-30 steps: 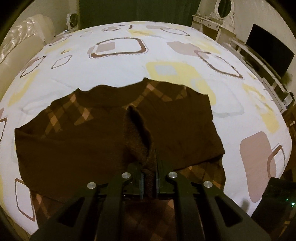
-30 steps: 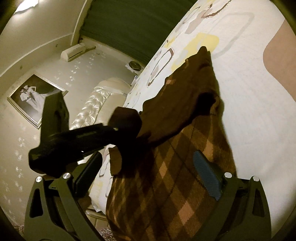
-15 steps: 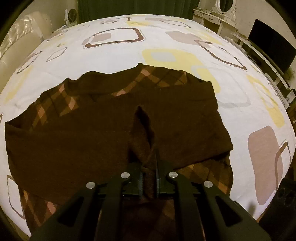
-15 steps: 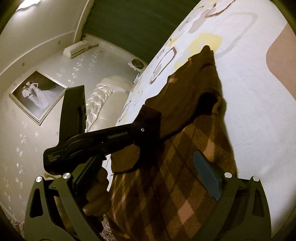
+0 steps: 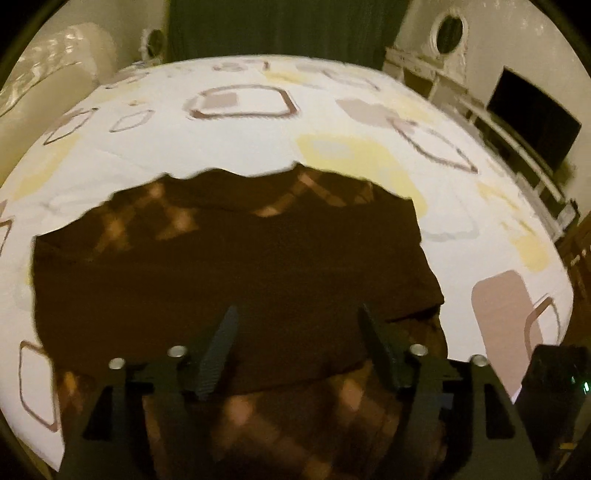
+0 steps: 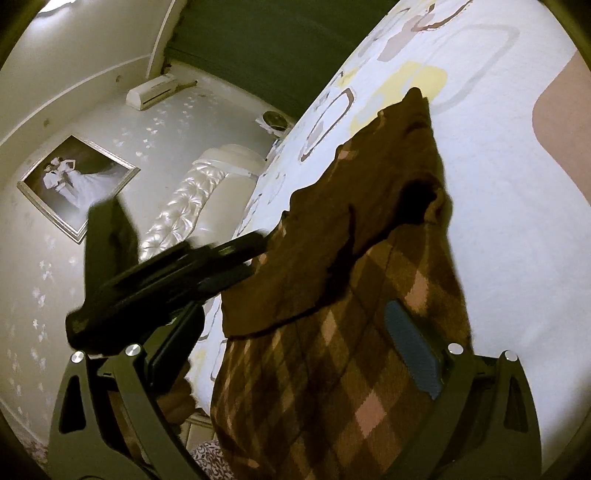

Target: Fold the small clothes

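A brown sweater (image 5: 240, 266) with a tan diamond pattern lies on the bed, its plain dark inner side folded over the patterned part. My left gripper (image 5: 299, 332) hovers over its near edge. Its jaws are opening, with no cloth pinched between the fingers (image 5: 221, 350). In the right wrist view the same sweater (image 6: 369, 258) runs away from me. My right gripper (image 6: 293, 310) stands wide open, with patterned cloth lying between its fingers untouched by the pads. The left gripper (image 6: 255, 253) shows there too, at the folded flap's left edge.
The white bed cover (image 5: 332, 110) with brown and yellow squares spreads wide around the sweater. A padded headboard (image 5: 55, 74) is at the far left. A dresser with a mirror (image 5: 448, 31) and a television (image 5: 532, 118) stand at the right. A black device (image 5: 554, 380) sits at the bed's near right.
My left gripper was shut on a raised ridge of the sweater's folded layer. It has let go and opened, and the ridge has dropped flat. The right gripper has not moved.
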`<action>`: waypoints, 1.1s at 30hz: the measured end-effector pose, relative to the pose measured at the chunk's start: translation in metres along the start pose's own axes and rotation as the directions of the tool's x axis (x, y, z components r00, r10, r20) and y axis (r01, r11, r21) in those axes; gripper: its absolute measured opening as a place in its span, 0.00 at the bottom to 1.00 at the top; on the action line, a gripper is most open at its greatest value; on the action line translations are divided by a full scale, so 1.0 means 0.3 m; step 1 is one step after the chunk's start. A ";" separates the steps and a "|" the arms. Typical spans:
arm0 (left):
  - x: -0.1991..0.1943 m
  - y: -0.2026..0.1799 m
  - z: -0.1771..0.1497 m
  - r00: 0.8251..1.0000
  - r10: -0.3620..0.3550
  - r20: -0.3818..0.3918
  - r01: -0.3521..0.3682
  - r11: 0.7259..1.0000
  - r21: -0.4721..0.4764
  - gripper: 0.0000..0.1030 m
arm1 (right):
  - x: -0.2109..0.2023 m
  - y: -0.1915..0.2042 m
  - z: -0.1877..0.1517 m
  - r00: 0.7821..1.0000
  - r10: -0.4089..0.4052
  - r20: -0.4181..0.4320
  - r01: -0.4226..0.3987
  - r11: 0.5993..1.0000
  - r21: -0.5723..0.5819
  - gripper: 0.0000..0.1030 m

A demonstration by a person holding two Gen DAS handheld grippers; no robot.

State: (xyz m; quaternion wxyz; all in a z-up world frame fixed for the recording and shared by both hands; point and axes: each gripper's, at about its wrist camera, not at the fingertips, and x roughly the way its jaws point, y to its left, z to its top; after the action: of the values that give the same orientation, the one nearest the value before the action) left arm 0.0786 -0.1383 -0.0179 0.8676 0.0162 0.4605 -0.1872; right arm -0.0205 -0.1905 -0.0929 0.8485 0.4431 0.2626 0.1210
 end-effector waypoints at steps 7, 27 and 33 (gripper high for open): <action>-0.157 0.329 -0.126 0.988 0.129 0.080 -0.120 0.986 -0.115 0.73 | -0.072 0.081 0.054 0.995 -0.024 0.097 0.025 1.000 -0.014 0.94; -0.117 0.630 -0.289 0.984 0.175 -0.006 -0.169 0.937 -0.307 0.73 | 0.300 -0.024 0.197 0.973 -0.151 -0.174 0.168 0.982 0.087 0.55; -0.101 0.641 -0.302 0.985 0.171 -0.020 -0.168 0.934 -0.315 0.73 | 0.345 -0.025 0.189 0.953 -0.199 -0.229 0.217 0.975 0.054 0.15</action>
State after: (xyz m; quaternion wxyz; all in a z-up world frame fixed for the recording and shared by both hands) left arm 0.0569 0.0680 -0.0736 0.8737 -0.0838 0.4779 -0.0357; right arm 0.0970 -0.1886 -0.1076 0.8038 0.4295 0.4057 0.0695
